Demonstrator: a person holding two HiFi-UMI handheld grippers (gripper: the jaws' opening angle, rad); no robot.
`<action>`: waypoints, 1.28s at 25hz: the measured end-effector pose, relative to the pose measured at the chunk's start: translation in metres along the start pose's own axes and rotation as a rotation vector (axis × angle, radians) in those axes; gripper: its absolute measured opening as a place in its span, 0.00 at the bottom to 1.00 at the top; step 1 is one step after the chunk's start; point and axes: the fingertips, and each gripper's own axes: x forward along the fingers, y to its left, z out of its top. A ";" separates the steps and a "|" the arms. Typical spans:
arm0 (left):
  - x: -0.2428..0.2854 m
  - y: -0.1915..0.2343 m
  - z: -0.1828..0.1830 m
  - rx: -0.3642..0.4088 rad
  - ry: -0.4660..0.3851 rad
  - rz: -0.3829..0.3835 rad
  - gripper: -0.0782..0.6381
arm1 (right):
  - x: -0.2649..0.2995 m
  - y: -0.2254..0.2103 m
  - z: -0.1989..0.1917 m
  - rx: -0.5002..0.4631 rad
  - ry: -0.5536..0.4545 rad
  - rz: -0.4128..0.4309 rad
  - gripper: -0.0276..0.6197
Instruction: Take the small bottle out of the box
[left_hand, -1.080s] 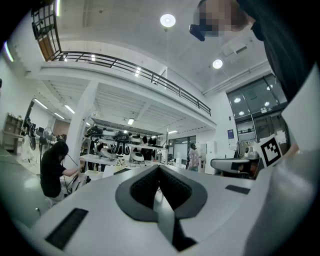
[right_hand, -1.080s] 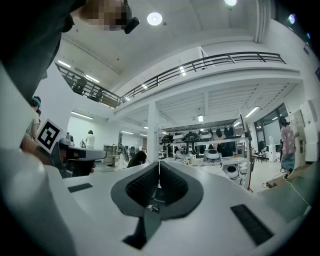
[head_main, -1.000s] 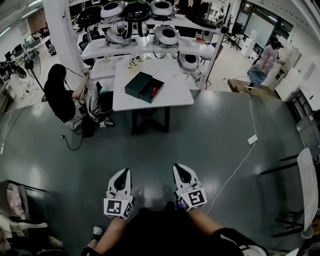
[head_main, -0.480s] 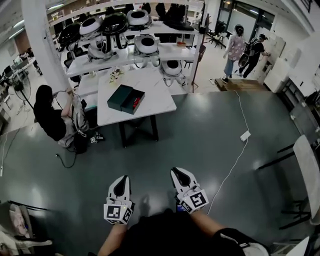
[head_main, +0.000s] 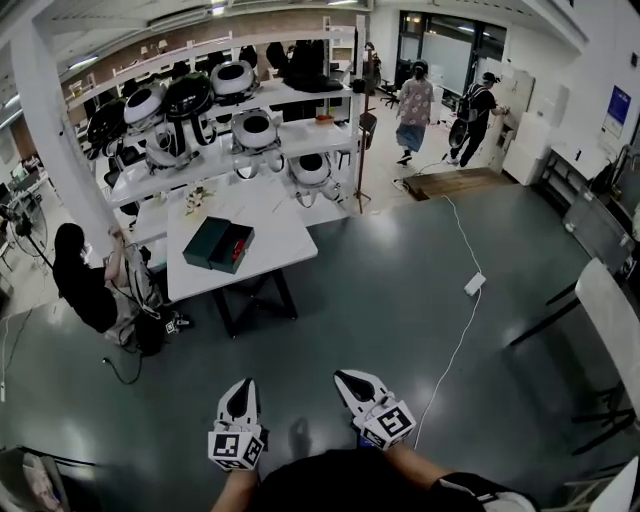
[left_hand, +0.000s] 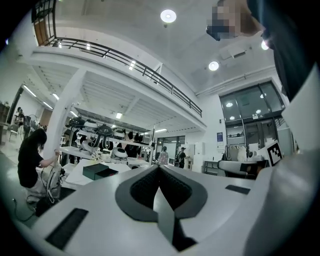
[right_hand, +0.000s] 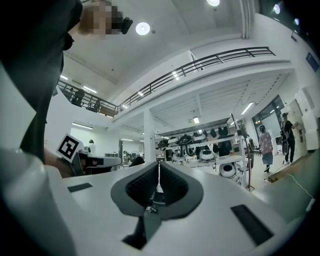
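A dark open box (head_main: 218, 245) with something red inside lies on a white table (head_main: 270, 250) across the room in the head view; the left gripper view shows the box (left_hand: 99, 171) small and distant. No bottle can be made out at this range. My left gripper (head_main: 240, 387) and right gripper (head_main: 349, 379) are held low in front of me over the grey floor, far from the table. Both stand shut with nothing between the jaws: the left gripper (left_hand: 159, 167) and the right gripper (right_hand: 159, 163) each show their tips meeting.
A person in black (head_main: 85, 290) sits at the table's left end beside a bag. White shelves (head_main: 200, 140) with round helmet-like devices stand behind the table. A white cable and power strip (head_main: 474, 284) cross the floor at right. Two people (head_main: 415, 100) walk at the back.
The view has tilted up and swung right: table and box slid left and lower in the frame, and more of the far room shows. Both grippers stay shut and low.
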 end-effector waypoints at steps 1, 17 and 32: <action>0.003 -0.004 -0.001 -0.002 0.005 -0.001 0.13 | -0.004 -0.006 -0.001 0.005 -0.005 -0.002 0.10; 0.026 -0.024 -0.021 0.014 0.056 -0.007 0.13 | -0.020 -0.063 -0.017 0.097 0.009 -0.058 0.10; 0.133 0.013 -0.006 -0.018 -0.014 -0.018 0.13 | 0.067 -0.141 0.007 0.073 0.005 -0.039 0.10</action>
